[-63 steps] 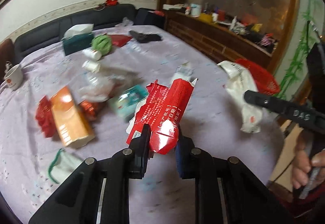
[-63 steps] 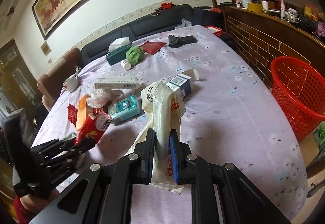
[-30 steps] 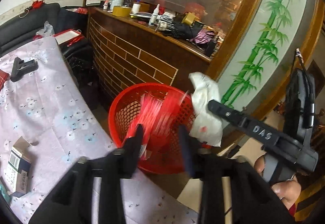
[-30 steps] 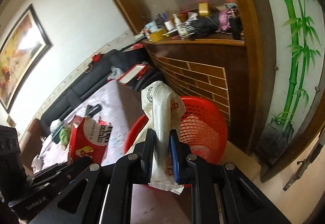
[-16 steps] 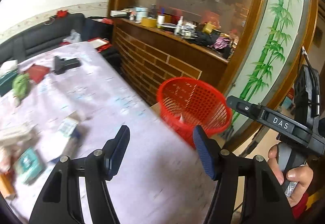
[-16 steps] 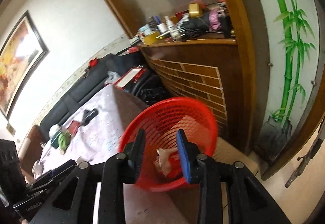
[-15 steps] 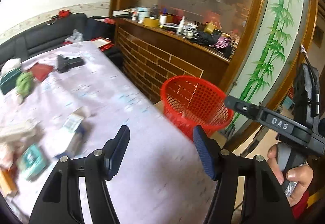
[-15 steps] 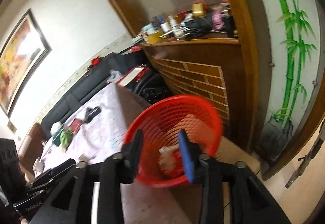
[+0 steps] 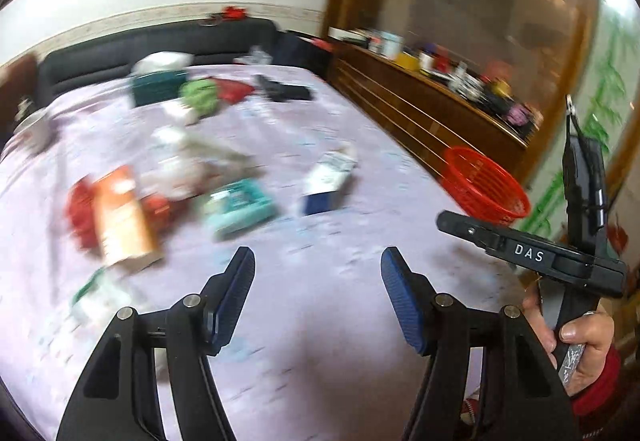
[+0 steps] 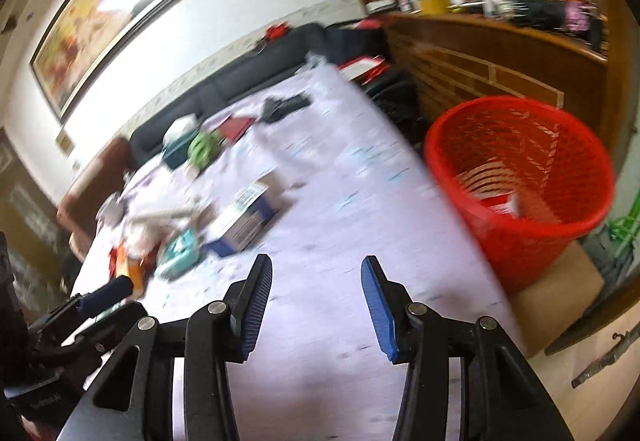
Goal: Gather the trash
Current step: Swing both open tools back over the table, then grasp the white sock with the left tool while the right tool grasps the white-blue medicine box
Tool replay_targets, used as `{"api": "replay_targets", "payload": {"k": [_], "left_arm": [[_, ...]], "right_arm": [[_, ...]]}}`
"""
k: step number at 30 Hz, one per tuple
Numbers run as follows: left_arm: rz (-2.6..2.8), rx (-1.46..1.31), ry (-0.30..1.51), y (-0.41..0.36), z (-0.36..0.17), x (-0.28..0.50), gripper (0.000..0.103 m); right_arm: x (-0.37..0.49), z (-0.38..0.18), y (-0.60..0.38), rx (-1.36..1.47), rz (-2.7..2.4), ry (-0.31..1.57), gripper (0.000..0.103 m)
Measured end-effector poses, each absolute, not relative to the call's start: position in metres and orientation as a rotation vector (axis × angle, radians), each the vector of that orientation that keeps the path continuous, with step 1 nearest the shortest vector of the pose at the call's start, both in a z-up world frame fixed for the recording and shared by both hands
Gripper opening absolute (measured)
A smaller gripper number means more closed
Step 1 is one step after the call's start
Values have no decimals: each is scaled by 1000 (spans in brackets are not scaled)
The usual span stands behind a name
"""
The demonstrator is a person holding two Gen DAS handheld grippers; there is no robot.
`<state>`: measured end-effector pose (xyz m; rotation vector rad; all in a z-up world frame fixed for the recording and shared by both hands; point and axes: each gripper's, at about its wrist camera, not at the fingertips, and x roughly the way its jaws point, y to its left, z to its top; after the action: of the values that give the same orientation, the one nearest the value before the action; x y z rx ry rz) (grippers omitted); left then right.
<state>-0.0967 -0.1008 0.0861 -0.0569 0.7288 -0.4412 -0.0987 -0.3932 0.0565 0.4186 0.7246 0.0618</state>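
1. Both views have swung from the red basket (image 10: 520, 177) back to the tabletop (image 9: 320, 313), and the red carton and white bag I carried are gone from my fingers; red and white scraps lie inside the basket.
2. My left gripper (image 9: 318, 283) stands wide apart and holds nothing. My right gripper (image 10: 316, 291) is opening, with nothing between its fingers.
3. Remaining trash sits in a blurred heap well ahead: an orange carton (image 9: 122, 217), a teal pack (image 9: 240, 209), a blue-and-white box (image 9: 326, 185).
4. Risk: with both views blurred I could misjudge the reach and knock pieces off the edge, or let the 2 grippers collide.
5. A lilac flowered cloth covers the tabletop; the basket stands on the floor beside it, below a cluttered wooden ledge (image 10: 500, 25).
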Motion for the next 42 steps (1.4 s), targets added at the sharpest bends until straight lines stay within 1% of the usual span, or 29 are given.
{"api": "replay_targets", "payload": {"k": [6,8,12,15,17,23,25,26,28,29,32,36,40,42], "left_arm": [[-276,-152,710,-30,80,-111,65],[-227,-167,700,-15,78,-111,68],[-120,-211,750,7,62,-102,69],[-113,-238,814,9,45,-89,69],[-125,-243,861,5,33,-82,69],[-141,-202,885,-8,20,-70,69],[-132,-169,872,-12,18,-67,61],[-136,-158,870,-13,16,-66,52],[-154,-155,866,-14,13,-64,48],[-163,-156,865,-15,13,-64,43],[-164,-129,851,-19,15,-66,43],[-174,-138,854,-17,15,-65,43],[-192,-162,864,-13,14,-64,43],[-197,-173,873,-12,13,-63,48]], "right_arm": [[-88,45,-346,348,135,779,53],[-83,41,-331,327,158,796,53],[-77,39,-307,296,200,819,53],[-68,41,-290,281,240,835,56],[-60,43,-278,274,270,844,57],[-42,46,-257,254,307,862,57],[-35,48,-264,285,300,859,59],[-29,50,-270,291,267,858,60],[-19,51,-283,319,214,858,62],[-13,52,-290,337,188,861,65],[10,50,-308,381,108,877,69],[41,42,-314,430,30,909,69],[75,31,-300,404,-33,981,69],[83,26,-291,350,-74,1003,69]]}}
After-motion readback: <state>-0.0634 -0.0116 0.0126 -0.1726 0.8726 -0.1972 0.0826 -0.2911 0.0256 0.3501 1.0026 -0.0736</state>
